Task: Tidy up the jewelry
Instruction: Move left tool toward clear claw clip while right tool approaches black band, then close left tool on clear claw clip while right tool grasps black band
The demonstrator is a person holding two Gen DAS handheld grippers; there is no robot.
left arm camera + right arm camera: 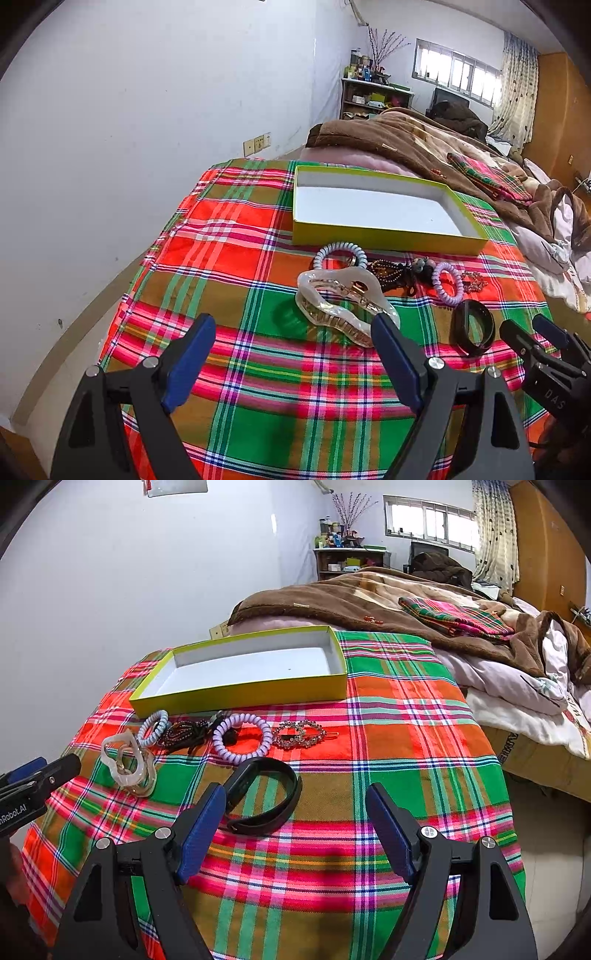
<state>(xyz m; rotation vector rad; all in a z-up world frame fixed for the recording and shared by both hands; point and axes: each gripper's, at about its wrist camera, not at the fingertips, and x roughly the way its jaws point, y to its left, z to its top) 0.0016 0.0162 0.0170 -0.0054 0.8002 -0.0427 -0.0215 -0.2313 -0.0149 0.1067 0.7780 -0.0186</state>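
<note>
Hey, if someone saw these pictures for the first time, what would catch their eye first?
Probably the bright plaid cloth covering the bed, with the empty yellow box at its far side. Next, the row of hair ties and clips just in front of the box, especially the big pearly claw clip and the black band nearest the open grippers.

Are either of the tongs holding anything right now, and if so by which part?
Nothing is held. The left tongs and right tongs are both open, with only the plaid cloth between their fingers; the jewelry lies loose on it.

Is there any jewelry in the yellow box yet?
No, the yellow box shows only its bare white bottom; the hair ties and clips lie outside on the plaid cloth.
</note>
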